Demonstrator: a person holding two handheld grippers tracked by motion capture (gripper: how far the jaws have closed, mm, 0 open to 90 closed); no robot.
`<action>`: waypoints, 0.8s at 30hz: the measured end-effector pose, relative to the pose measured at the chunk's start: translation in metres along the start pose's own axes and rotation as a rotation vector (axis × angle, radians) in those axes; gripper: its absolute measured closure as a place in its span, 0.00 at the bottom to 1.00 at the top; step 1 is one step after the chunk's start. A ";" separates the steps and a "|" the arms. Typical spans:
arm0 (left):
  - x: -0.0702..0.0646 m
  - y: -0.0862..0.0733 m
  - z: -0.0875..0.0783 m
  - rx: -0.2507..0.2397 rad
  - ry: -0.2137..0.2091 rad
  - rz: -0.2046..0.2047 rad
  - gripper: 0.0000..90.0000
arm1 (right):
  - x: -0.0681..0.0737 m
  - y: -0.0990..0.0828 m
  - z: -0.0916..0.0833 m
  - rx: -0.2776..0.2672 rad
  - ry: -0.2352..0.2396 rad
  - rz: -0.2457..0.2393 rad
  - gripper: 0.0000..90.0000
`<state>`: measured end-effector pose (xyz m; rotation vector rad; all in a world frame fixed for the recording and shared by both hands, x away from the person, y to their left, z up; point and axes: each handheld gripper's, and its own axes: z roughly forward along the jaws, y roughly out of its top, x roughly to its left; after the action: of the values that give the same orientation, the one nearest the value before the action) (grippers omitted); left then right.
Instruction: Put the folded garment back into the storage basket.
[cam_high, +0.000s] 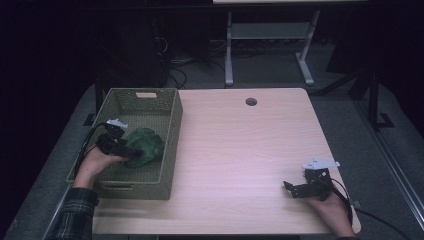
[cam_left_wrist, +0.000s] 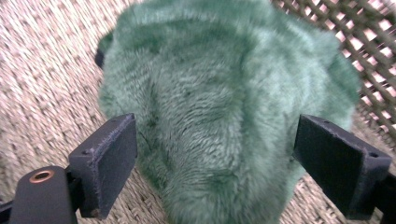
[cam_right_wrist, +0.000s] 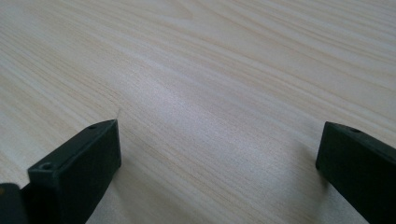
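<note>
A green plush toy (cam_high: 145, 146) lies on the floor of a woven olive basket (cam_high: 172, 135) at the table's left side. My left gripper (cam_high: 131, 150) reaches into the basket from the left. In the left gripper view the furry toy (cam_left_wrist: 224, 107) sits between the two black pads, which stand wide apart at its sides without squeezing it, so my left gripper (cam_left_wrist: 217, 140) is open. My right gripper (cam_high: 290, 189) rests low over the table near the front right corner. Its jaws are spread with only bare wood between them, and my right gripper (cam_right_wrist: 219, 140) is open.
The light wooden table (cam_high: 240, 150) has a round cable hole (cam_high: 251, 101) near its far edge. Behind the table stand a white desk frame (cam_high: 270, 35) and dark cables on the floor. The basket wall (cam_left_wrist: 355, 42) rises just behind the toy.
</note>
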<state>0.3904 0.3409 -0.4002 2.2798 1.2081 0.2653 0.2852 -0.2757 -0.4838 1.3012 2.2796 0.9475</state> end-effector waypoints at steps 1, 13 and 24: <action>0.000 0.000 -0.003 0.001 0.004 0.007 0.14 | 0.000 0.000 0.000 0.000 0.000 0.000 0.00; -0.011 0.008 -0.026 -0.089 0.007 0.006 0.14 | 0.000 0.000 0.000 0.000 0.000 0.000 0.00; -0.035 0.025 -0.035 -0.161 -0.007 0.027 0.15 | 0.000 0.000 0.000 0.000 -0.001 0.000 0.00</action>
<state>0.3740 0.3140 -0.3546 2.1575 1.1120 0.3507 0.2851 -0.2757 -0.4838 1.3018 2.2791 0.9472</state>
